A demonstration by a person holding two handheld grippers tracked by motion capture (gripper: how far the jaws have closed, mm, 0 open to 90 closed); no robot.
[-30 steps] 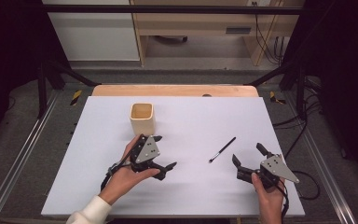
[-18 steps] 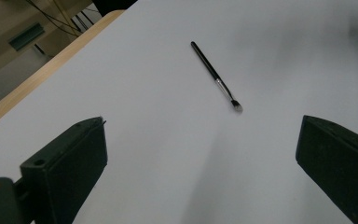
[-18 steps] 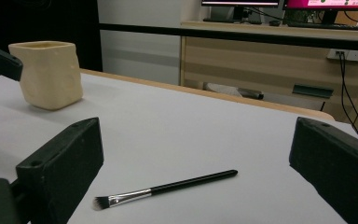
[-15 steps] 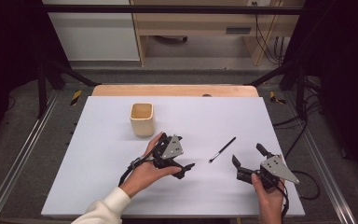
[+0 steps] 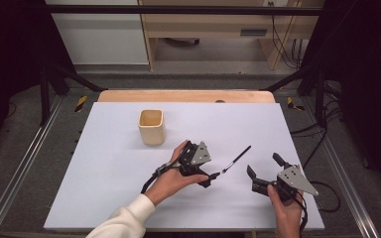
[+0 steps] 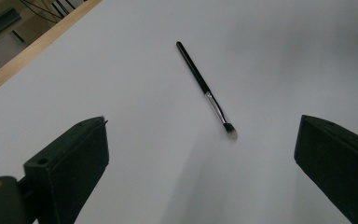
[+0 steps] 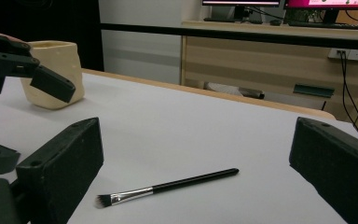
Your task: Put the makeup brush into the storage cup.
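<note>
Jaws spread on both tools from the high view: your left gripper (image 5: 213,177) is hanging just beside the brush (image 5: 236,159) bristles, your right gripper (image 5: 264,172) is waiting nearby, released. Cup (image 5: 152,127) is standing well apart, leaving open table (image 5: 104,163) all around. Left gripper view: brush is lying between your 2 jaws, untouched. Right gripper view: brush is lying flat ahead, cup behind.

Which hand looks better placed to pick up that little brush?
The left, probably. Its tongs are open right at the bristle end of the brush, which lies between its jaws in the left gripper view. The right tongs, also open, sit farther off.
</note>
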